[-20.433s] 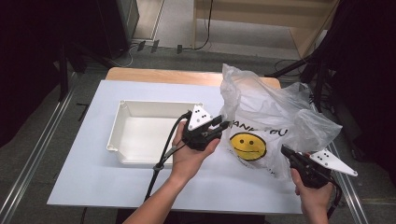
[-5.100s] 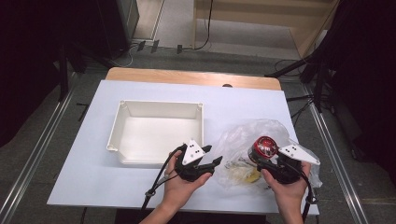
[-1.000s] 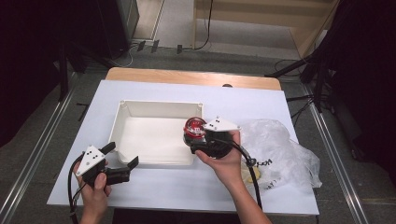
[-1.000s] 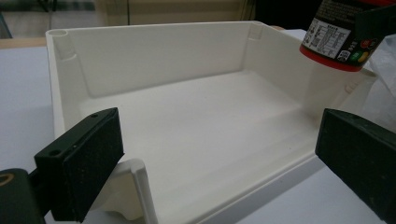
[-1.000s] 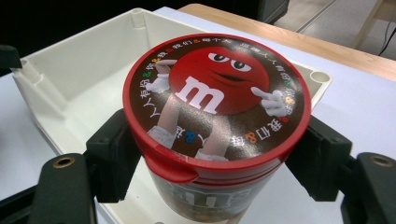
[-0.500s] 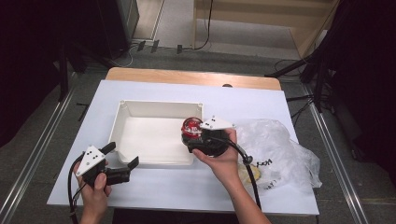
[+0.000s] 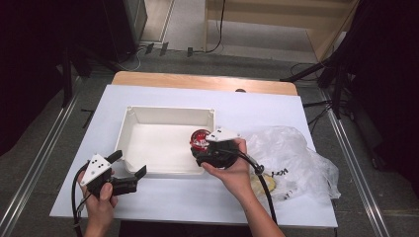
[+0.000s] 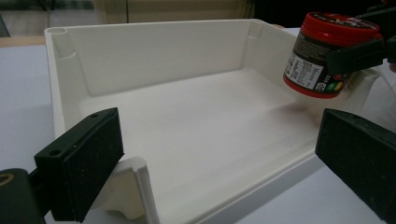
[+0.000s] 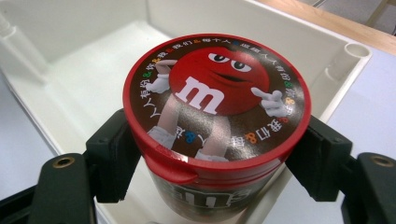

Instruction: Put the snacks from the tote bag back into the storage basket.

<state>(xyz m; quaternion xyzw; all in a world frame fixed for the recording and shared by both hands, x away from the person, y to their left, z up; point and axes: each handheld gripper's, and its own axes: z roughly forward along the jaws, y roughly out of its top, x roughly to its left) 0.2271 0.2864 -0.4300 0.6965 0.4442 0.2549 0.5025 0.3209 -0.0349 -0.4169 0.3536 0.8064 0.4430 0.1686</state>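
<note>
Nearest the person, at about seven o'clock on the white table point(image 7: 163, 197), the left gripper point(image 7: 127, 174) sits low just off the near left corner of the shallow white plastic tray point(image 7: 129, 129), its black padded jaws spread wide with nothing between them; in the left gripper view the pads frame that corner of the tray without pressing on it. A little farther in, near the table's middle, the right gripper point(image 7: 207, 154) has its jaws clamped on the sides of a small round red-lidded candy jar with a brown label and a red cartoon character on its lid point(image 9: 215, 112), the pads pressing on it just under the lid rim. The jar hangs upright above the tray's near right corner, at about four o'clock of the tray's floor, and from the left gripper view its base appears clear of the floor. At three o'clock on the table lies the crumpled clear plastic bag with a yellow face print point(image 7: 291, 163), slack and apart from both grippers. The step in hand looks like placing the jar into the tray. The next move calls for lowering it straight down until its base rests flat on the floor, clear of the right wall, and only then parting the jaws and lifting away so the jar is not tipped.
</note>
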